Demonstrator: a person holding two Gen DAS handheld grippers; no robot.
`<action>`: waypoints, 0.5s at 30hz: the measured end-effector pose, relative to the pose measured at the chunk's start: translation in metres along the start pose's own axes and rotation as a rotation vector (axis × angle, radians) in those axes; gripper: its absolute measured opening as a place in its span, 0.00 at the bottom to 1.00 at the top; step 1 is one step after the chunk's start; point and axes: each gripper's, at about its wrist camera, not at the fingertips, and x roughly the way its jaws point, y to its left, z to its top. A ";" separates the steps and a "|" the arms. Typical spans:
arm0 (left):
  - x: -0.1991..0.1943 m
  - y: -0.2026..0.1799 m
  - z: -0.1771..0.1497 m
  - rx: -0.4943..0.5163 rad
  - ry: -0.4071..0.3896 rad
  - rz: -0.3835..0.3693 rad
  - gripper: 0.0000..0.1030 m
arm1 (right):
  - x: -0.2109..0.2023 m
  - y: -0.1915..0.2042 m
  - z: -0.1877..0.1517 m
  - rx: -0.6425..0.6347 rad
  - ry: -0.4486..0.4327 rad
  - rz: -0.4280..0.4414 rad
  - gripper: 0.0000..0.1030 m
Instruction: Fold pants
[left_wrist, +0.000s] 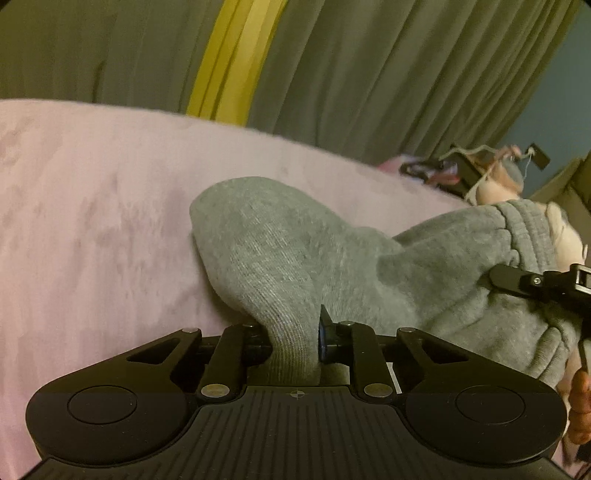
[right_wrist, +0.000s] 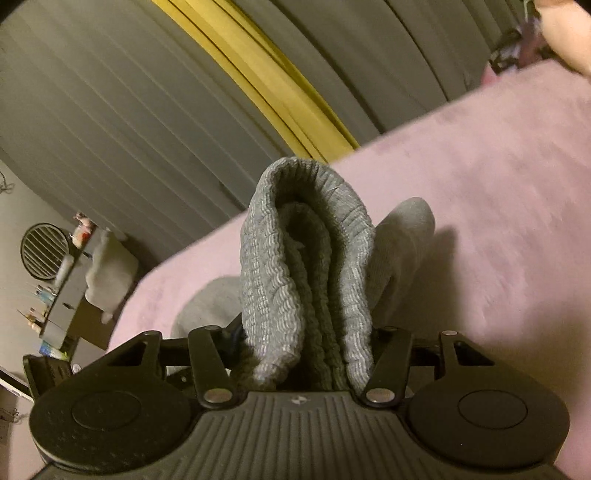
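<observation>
Pinching the grey pants (left_wrist: 280, 258) — left gripper (left_wrist: 295, 339) and right gripper (right_wrist: 306, 350) fingers both clamped on fabric.

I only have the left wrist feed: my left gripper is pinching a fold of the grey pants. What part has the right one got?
Observer: The right gripper is shut on the ribbed elastic band of the pants, bunched in several layers between its fingers.
Operator: Is that bunch hanging free or lying on the pink blanket?
Observer: It stands up from the jaws; smoother grey fabric behind it lies on the pink blanket.
Operator: Anything near that side of the bed?
Observer: A cluttered shelf with small bottles and a round vent stands beyond the bed's edge.
</observation>
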 end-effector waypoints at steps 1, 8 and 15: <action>-0.002 -0.002 0.005 0.011 -0.023 0.005 0.20 | 0.000 0.003 0.005 -0.012 -0.015 0.000 0.54; 0.002 -0.007 0.017 0.056 -0.066 0.237 0.54 | 0.005 -0.006 0.031 -0.034 -0.134 -0.264 0.93; 0.006 -0.016 -0.044 0.249 0.000 0.299 0.74 | 0.011 -0.017 0.006 -0.094 -0.028 -0.352 0.94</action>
